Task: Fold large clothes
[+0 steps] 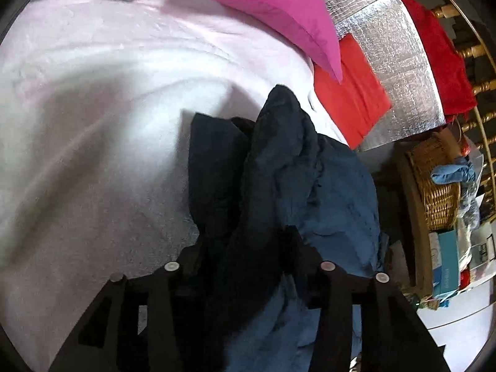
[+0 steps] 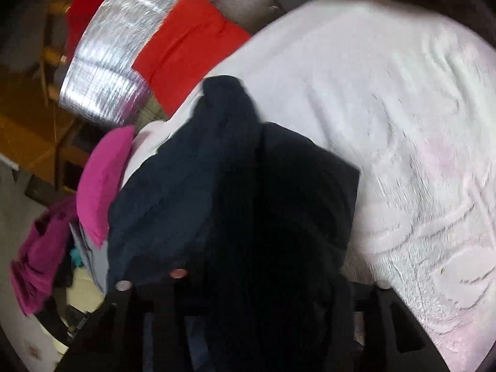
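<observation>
Folding looks barely begun, as far as these views allow a judgement: the dark navy fabric garment (image 1: 279, 192) is bunched and hanging in thick vertical folds, with no flat panel or crisp crease anywhere on it, so spreading, aligning edges and folding all seem left to do. It fills the lower middle of both frames, held up over the pale pink fleece blanket (image 1: 93, 124) rather than lying spread on it. Its long axis runs from the bottom of each frame upward, tapering to a rounded tip that points toward the upper middle, near the magenta cushion (image 1: 272, 9) and the red-orange folded cloth (image 1: 350, 99) on the silver quilted foil sheet (image 1: 400, 55). The left gripper (image 1: 248, 266) has its black fingers closed in on a wad of the navy cloth. The right gripper (image 2: 248, 282) is mostly buried under dark cloth; it appears clamped on the same garment, though its fingertips are hidden. A woven wicker basket (image 1: 434, 179) sits at the right edge.
</observation>
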Available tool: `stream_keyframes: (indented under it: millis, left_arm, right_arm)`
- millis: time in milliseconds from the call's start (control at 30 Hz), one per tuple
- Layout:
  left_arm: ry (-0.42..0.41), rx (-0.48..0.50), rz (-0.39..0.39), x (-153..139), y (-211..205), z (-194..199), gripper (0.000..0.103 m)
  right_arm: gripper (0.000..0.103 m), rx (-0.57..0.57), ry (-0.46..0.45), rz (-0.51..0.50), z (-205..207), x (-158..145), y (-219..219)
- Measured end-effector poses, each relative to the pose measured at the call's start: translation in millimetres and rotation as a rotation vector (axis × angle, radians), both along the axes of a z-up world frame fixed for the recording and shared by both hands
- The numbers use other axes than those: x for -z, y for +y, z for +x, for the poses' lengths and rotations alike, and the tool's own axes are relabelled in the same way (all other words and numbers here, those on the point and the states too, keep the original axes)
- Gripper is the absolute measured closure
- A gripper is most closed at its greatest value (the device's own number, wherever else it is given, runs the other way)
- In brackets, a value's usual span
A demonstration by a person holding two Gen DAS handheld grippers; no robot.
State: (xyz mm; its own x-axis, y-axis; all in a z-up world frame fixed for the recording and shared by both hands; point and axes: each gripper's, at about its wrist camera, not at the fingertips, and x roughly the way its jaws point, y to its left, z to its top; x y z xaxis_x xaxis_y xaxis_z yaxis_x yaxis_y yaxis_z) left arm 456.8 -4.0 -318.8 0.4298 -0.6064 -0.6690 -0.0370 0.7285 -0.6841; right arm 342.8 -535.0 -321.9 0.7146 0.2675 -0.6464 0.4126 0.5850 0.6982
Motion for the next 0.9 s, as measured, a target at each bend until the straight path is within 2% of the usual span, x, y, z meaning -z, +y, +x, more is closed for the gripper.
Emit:
stream_keyframes:
  millis: [67, 133, 233, 300, 367, 400, 433, 467, 567, 600, 667, 700, 767, 800, 900]
  left_arm:
    - [-0.037, -0.014, 0.03, -11, 10, -10, 0.05]
    - [-0.111, -0.039, 0.069, -29, 19, -26, 0.045]
    - [-0.242, -0.051, 0.139, -55, 26, -57, 0.037]
    - [-0.3, -0.017, 0.177, -64, 20, -77, 0.034]
    - [-0.333, 0.014, 0.229, -67, 10, -93, 0.033]
    - [-0.332, 0.021, 0.248, -66, 6, -96, 0.033]
    - [-0.325, 0.033, 0.262, -64, 0, -97, 0.033]
    - [-0.315, 0.047, 0.277, -60, 1, -101, 0.033]
    - [-0.236, 0.061, 0.396, -44, -10, -95, 0.033]
    - [-0.186, 0.083, 0.458, -32, -15, -89, 0.032]
    - [-0.109, 0.111, 0.471, -15, -16, -81, 0.028]
    - [-0.084, 0.107, 0.454, -12, -13, -79, 0.028]
    - [-0.109, 0.102, 0.433, -22, -9, -76, 0.029]
    - [-0.149, 0.097, 0.439, -31, -8, -76, 0.029]
    - [-0.235, 0.07, 0.444, -55, -7, -72, 0.029]
  right_arm:
    - [0.04, 0.029, -0.023, 0.031, -17, -11, -9]
    - [0.03, 0.047, -0.047, 0.014, -40, -26, -13]
    - [0.029, 0.061, -0.084, -0.015, -73, -44, -6]
    - [0.029, 0.042, -0.127, -0.045, -98, -58, 7]
    - [0.034, 0.013, -0.159, -0.097, -112, -71, 27]
    - [0.051, -0.008, -0.16, -0.115, -115, -76, 32]
    - [0.062, -0.034, -0.153, -0.13, -117, -77, 40]
    - [0.063, -0.061, -0.146, -0.152, -118, -77, 52]
    - [0.063, -0.077, -0.105, -0.207, -115, -67, 66]
    - [0.063, -0.076, -0.084, -0.204, -111, -60, 67]
    - [0.065, -0.071, 0.0, -0.212, -100, -38, 66]
    - [0.071, -0.076, 0.03, -0.206, -93, -29, 64]
    - [0.072, -0.086, 0.051, -0.206, -89, -29, 63]
    - [0.07, -0.107, 0.049, -0.22, -87, -38, 64]
    - [0.07, -0.124, -0.022, -0.25, -79, -71, 59]
